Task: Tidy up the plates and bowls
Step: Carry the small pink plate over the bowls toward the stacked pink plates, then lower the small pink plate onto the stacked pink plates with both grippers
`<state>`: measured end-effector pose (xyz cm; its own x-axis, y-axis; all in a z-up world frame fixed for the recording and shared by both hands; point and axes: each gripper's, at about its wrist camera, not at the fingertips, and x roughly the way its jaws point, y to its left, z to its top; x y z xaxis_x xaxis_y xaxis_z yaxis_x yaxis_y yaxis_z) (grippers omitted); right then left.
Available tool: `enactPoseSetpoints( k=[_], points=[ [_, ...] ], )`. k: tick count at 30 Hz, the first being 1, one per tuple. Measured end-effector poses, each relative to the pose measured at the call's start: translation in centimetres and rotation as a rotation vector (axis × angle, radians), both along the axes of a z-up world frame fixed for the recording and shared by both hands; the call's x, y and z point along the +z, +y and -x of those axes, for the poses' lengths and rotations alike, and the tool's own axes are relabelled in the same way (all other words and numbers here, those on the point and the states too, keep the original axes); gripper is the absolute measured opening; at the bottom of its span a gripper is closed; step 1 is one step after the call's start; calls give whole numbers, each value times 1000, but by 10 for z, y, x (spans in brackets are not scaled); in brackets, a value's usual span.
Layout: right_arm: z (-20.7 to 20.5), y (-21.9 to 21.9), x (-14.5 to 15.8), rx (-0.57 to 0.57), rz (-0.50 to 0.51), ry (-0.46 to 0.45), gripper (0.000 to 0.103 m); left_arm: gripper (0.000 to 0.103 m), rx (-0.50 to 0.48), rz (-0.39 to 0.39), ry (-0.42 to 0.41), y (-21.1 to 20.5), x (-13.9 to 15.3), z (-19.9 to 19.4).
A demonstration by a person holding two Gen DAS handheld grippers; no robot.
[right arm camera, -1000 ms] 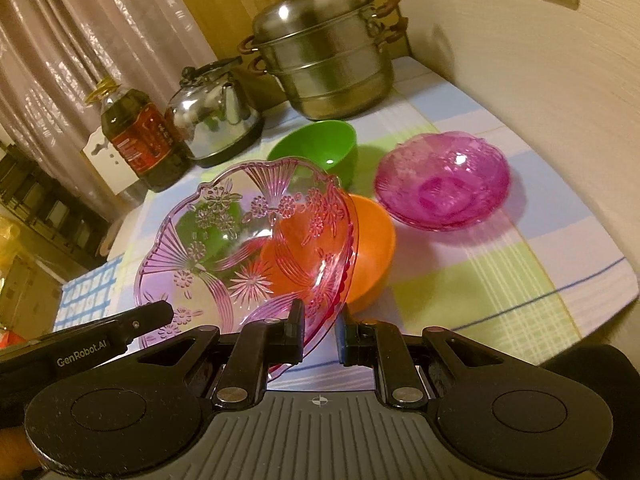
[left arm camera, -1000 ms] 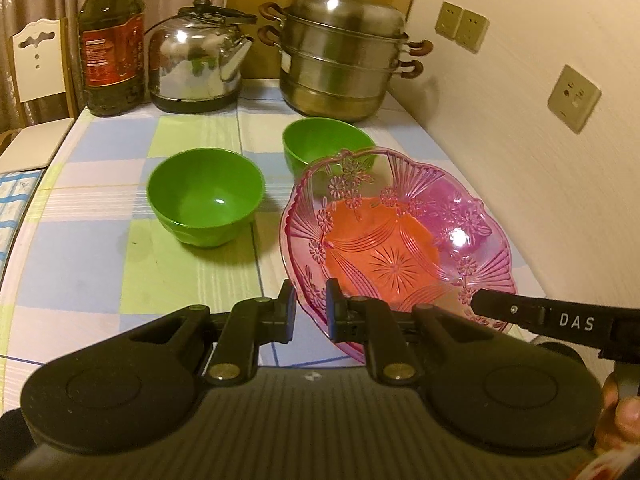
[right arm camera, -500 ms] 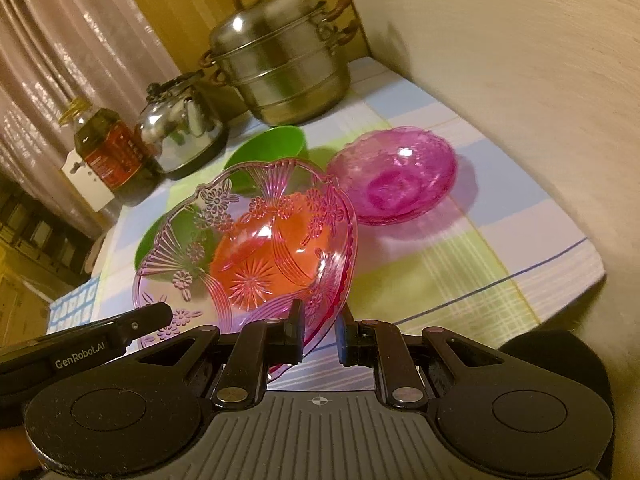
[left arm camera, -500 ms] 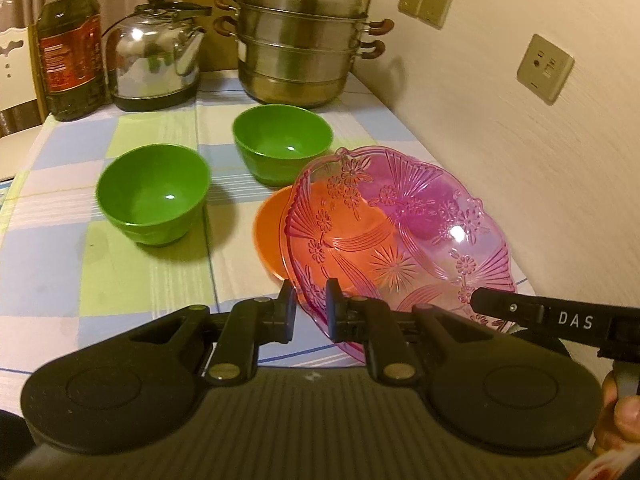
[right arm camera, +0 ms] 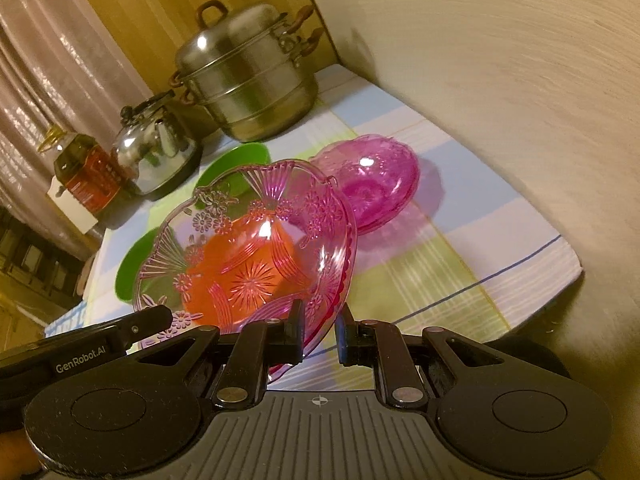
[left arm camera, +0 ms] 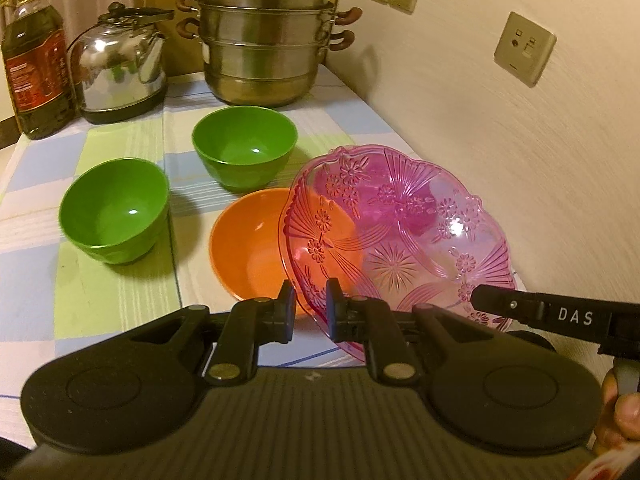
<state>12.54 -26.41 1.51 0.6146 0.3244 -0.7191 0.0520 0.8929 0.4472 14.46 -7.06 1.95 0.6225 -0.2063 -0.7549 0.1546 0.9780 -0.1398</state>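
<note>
Plates and bowls here share a checked tabletop [left arm camera: 120,304] with cookware pushed to the back, and the working piece is the large pink glass plate [left arm camera: 400,240], held off the surface and tilted between both hands. The left gripper [left arm camera: 308,306] is clenched on its near rim, and the right gripper [right arm camera: 318,330] is clenched on the rim from the other side. Two grips make sense for something this wide, shallow and slippery: one pinch alone would let it swing.

Ordered by size, the steel steamer pot [left arm camera: 264,36] stands lidded at the back by the wall, so its contents cannot be told. Beside it sit a shiny kettle [left arm camera: 120,68] and an oil bottle [left arm camera: 34,60] that looks mostly full; all three seem parked out of the working area.

The held plate carries nothing. Through it, in the right wrist view, shows the pink glass bowl [right arm camera: 372,184], resting on the tabletop near the wall; it looks like a small nested stack of matching pieces, though the edges are too blurred to count. That is probably where the plate belongs, or beneath it.

An orange bowl [left arm camera: 252,252] sits empty just below the plate's left edge. Two green bowls [left arm camera: 116,212] stand empty and apart from one another, the farther one [left arm camera: 246,148] nearer the steamer; they look ready to be nested.
</note>
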Motion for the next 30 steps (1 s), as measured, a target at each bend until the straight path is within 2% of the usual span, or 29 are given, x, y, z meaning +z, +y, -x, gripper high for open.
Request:
enactPoseSetpoints(
  k=[18, 30],
  points=[
    [-18, -28, -11, -69, -4, 20, 15, 14, -76, -11, 12, -28, -11, -35],
    [-54, -52, -24, -131, -13, 41, 15, 14, -138, -16, 32, -53, -23, -89]
  ],
)
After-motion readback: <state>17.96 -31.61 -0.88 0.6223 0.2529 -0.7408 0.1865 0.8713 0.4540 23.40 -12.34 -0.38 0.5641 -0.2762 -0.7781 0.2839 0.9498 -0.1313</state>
